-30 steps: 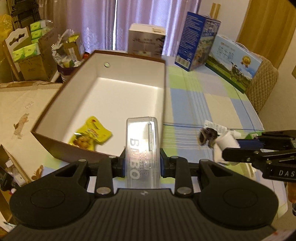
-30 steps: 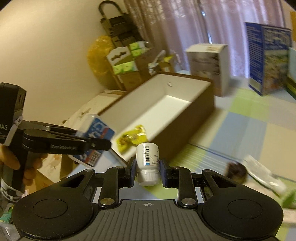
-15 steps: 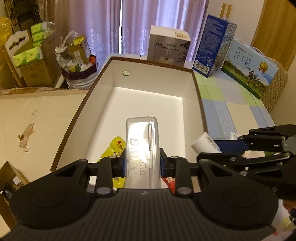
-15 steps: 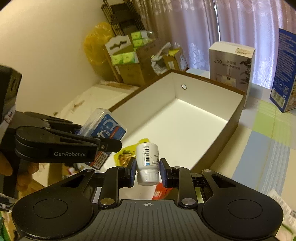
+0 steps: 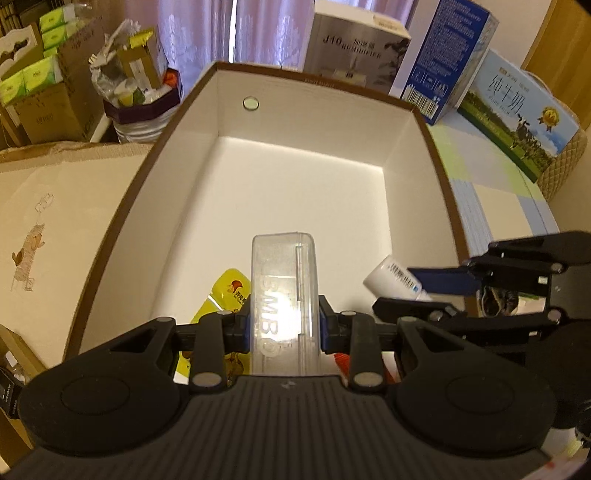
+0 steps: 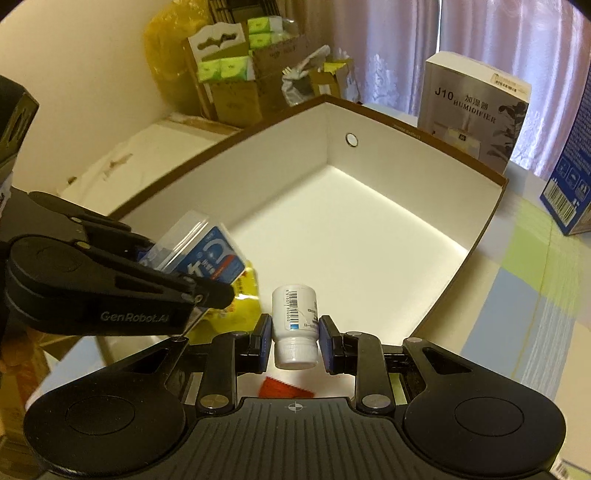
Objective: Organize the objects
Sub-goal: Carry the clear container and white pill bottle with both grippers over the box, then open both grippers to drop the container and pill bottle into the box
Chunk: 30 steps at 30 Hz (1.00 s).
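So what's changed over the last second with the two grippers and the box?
Both grippers have carried their loads in over the open box: the left gripper with the clear case, the right gripper with the white bottle. Nothing was let go. The yellow packet stays inside the box; both grips stay clamped.

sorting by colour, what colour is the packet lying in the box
Yellow packet, lying at the near end of the box; it shows best in the left wrist view.

walls: cream (image 6: 92, 74) | window: pale purple curtains (image 5: 207, 33) | table: pastel checked cloth (image 6: 535, 258)
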Each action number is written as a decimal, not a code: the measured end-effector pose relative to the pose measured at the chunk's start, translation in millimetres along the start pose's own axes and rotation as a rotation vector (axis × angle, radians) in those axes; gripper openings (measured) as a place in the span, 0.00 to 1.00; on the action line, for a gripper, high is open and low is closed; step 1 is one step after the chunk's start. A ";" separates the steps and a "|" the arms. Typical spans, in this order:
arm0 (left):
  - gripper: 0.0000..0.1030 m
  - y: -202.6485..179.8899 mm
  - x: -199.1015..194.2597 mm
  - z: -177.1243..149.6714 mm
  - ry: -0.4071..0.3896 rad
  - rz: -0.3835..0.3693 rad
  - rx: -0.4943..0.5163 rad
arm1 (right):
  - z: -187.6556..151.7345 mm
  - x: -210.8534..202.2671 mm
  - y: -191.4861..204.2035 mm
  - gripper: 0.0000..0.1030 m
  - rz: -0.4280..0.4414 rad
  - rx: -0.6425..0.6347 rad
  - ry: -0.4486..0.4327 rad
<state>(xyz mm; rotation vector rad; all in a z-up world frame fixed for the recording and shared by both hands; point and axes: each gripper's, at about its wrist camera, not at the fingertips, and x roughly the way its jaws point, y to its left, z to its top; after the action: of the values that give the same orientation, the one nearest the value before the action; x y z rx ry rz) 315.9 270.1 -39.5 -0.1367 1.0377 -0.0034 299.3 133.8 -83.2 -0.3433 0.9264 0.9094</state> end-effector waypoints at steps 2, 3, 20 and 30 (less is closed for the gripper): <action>0.26 2.2 4.5 0.0 0.010 -0.005 -0.001 | 1.3 3.5 -0.7 0.23 -0.009 -0.003 0.004; 0.26 2.9 5.9 -0.1 0.014 -0.007 0.000 | 1.8 5.2 -0.8 0.23 -0.017 -0.008 0.007; 0.26 -3.5 18.2 5.9 0.030 -0.056 0.020 | 5.9 -4.0 -12.8 0.24 -0.088 0.048 -0.043; 0.66 -3.4 3.3 5.2 -0.011 -0.021 0.035 | -4.2 -28.5 -10.2 0.24 -0.069 0.071 -0.072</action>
<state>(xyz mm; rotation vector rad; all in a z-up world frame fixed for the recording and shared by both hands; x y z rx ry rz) 322.3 267.1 -39.4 -0.1154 1.0250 -0.0395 297.3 110.3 -63.8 -0.2786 0.8733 0.8181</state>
